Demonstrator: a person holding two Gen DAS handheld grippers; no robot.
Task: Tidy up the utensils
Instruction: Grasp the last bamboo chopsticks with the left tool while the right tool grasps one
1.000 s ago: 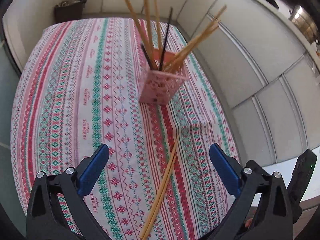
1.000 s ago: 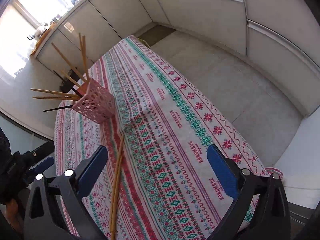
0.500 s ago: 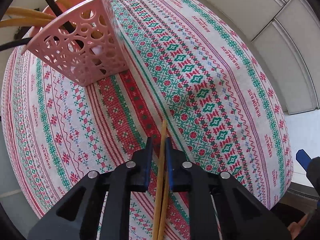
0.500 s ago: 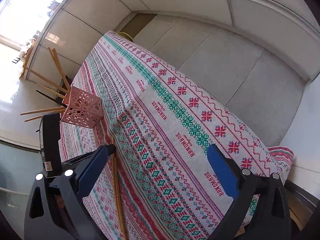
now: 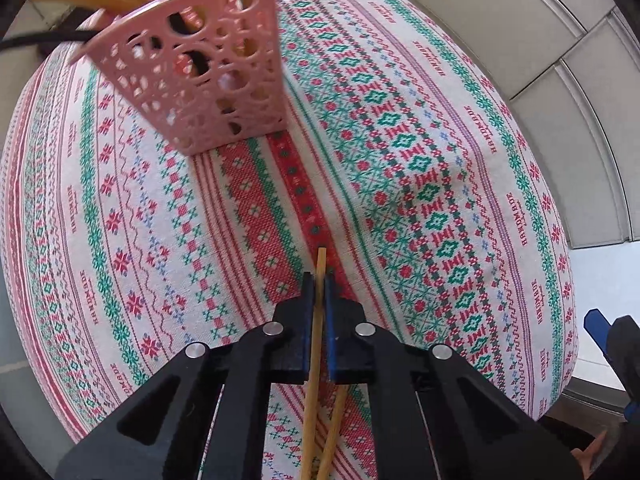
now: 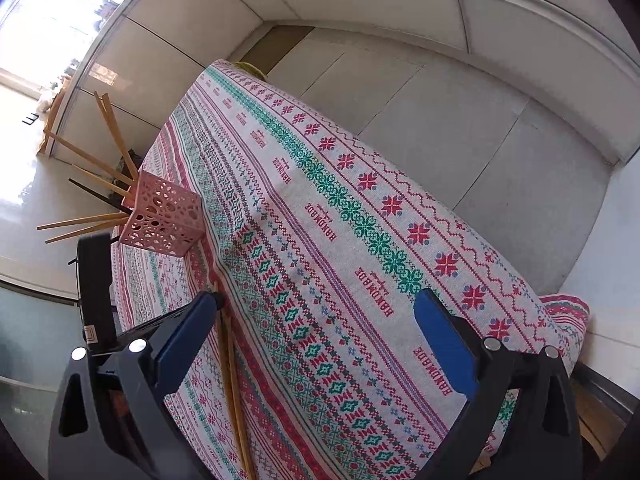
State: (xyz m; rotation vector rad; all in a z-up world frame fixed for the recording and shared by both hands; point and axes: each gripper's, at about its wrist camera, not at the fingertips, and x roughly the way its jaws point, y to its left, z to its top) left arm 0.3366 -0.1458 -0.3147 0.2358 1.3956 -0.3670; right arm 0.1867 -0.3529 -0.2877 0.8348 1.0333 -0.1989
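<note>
My left gripper (image 5: 319, 280) is shut on a wooden chopstick (image 5: 316, 344) near its far tip, low over the patterned tablecloth (image 5: 420, 184). A second chopstick (image 5: 334, 432) lies loose on the cloth beside it. The pink perforated holder (image 5: 200, 80) stands just ahead, with several chopsticks leaning out of it. In the right wrist view the holder (image 6: 164, 220) stands at the left and the two chopsticks (image 6: 232, 380) lie on the cloth. My right gripper (image 6: 316, 332) is open and empty above the table.
The tablecloth (image 6: 360, 240) covers the whole table, and its right edge drops to a grey floor (image 6: 460, 120). Pale cabinet walls (image 5: 520, 20) run along the right. The left gripper's body (image 6: 96, 292) shows at the left of the right wrist view.
My left gripper dropped to the table and shut on one chopstick. It now holds that one slightly lifted and crossed over the other. The right gripper stayed open and tilted a little.
</note>
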